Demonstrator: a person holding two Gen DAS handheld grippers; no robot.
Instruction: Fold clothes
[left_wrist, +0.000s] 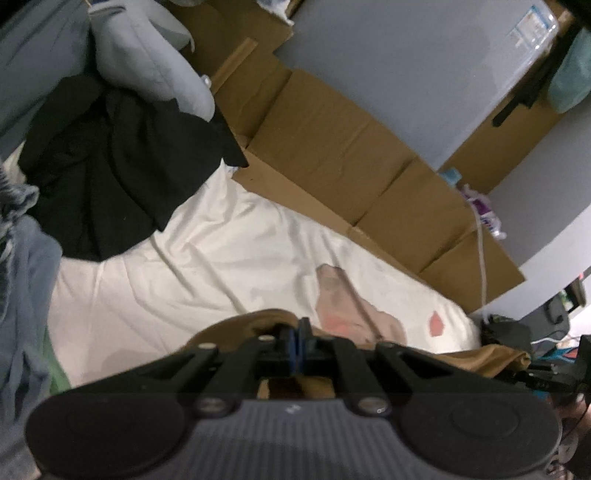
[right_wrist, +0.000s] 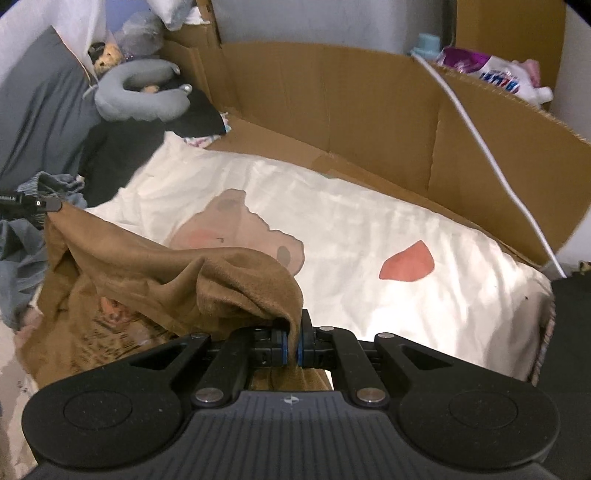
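A brown garment (right_wrist: 155, 273) hangs stretched between my two grippers over the white bed sheet (right_wrist: 369, 221). In the right wrist view my right gripper (right_wrist: 293, 345) is shut, with a bunched corner of the brown garment pinched between its blue pads. The other corner runs up to my left gripper (right_wrist: 54, 204) at the left edge. In the left wrist view my left gripper (left_wrist: 295, 345) is shut, and the brown garment (left_wrist: 240, 321) shows just past its fingertips and trails right toward the right gripper (left_wrist: 533, 376). The garment's middle sags in loose folds.
Flattened cardboard (right_wrist: 332, 92) walls the far side of the bed, with a white cable (right_wrist: 480, 140) draped over it. A black garment (left_wrist: 110, 166), a grey neck pillow (left_wrist: 147, 62) and blue clothes (left_wrist: 22, 277) are heaped at the bed's head end. A detergent bag (right_wrist: 498, 74) sits behind the cardboard.
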